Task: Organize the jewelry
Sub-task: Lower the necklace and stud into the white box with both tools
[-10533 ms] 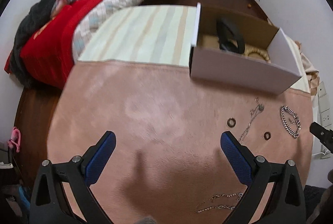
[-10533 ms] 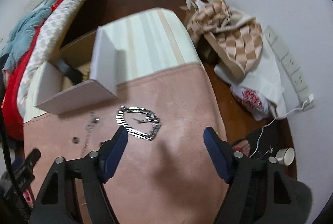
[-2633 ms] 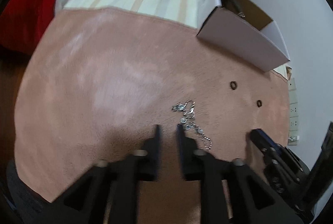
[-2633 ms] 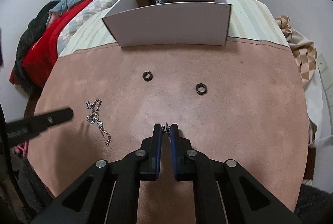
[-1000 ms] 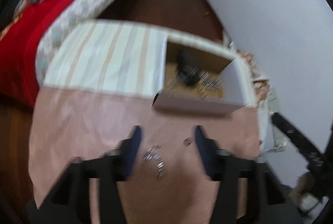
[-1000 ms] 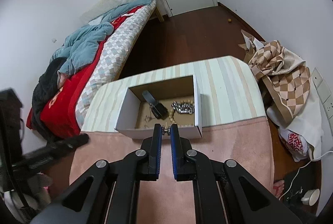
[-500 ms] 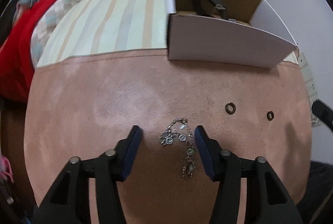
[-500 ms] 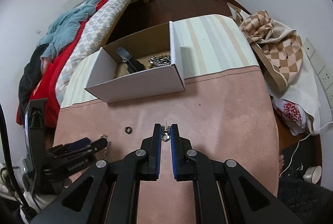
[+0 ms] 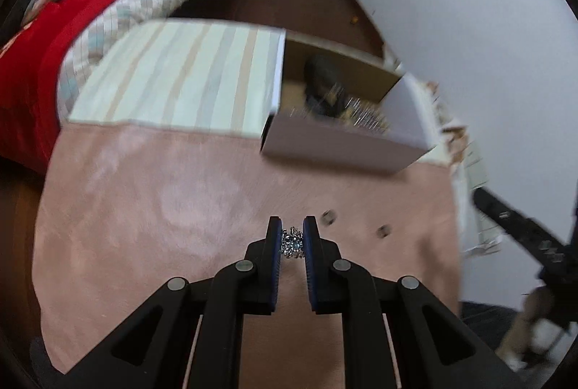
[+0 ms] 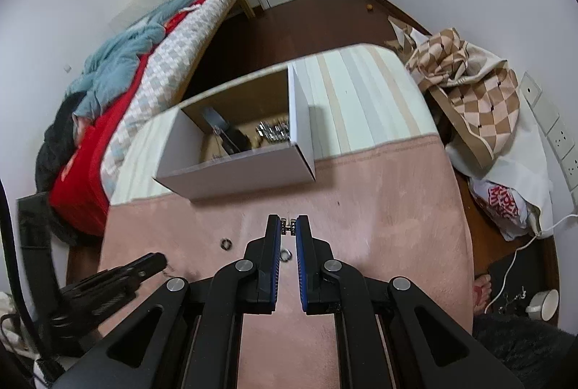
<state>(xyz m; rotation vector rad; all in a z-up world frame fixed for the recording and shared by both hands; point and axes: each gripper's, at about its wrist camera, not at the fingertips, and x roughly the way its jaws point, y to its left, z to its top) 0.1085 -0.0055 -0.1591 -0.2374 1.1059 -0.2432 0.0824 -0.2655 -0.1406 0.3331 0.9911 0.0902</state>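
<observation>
My left gripper (image 9: 292, 237) is shut on a bunched silver chain with pale blue stones (image 9: 292, 243), held above the pink mat (image 9: 162, 201). My right gripper (image 10: 287, 226) is shut on a small metal jewelry piece (image 10: 287, 226) above the mat. Two dark rings (image 9: 328, 217) (image 9: 382, 231) lie on the mat; they also show in the right wrist view (image 10: 226, 243) (image 10: 285, 255). An open white cardboard box (image 10: 238, 177) stands at the mat's far edge and holds a black watch (image 10: 231, 138) and a silver chain (image 10: 272, 130).
The mat lies over a striped cloth (image 9: 173, 82) on the table. A bed with red and blue bedding (image 10: 119, 82) is at the left. A checked cloth pile (image 10: 469, 100), a wall socket strip (image 10: 556, 132) and a cable (image 10: 520, 251) are at the right.
My left gripper has closed on the blue-stone chain and lifted it off the mat. My right gripper, still shut on its small piece, has risen and the box looks farther.
</observation>
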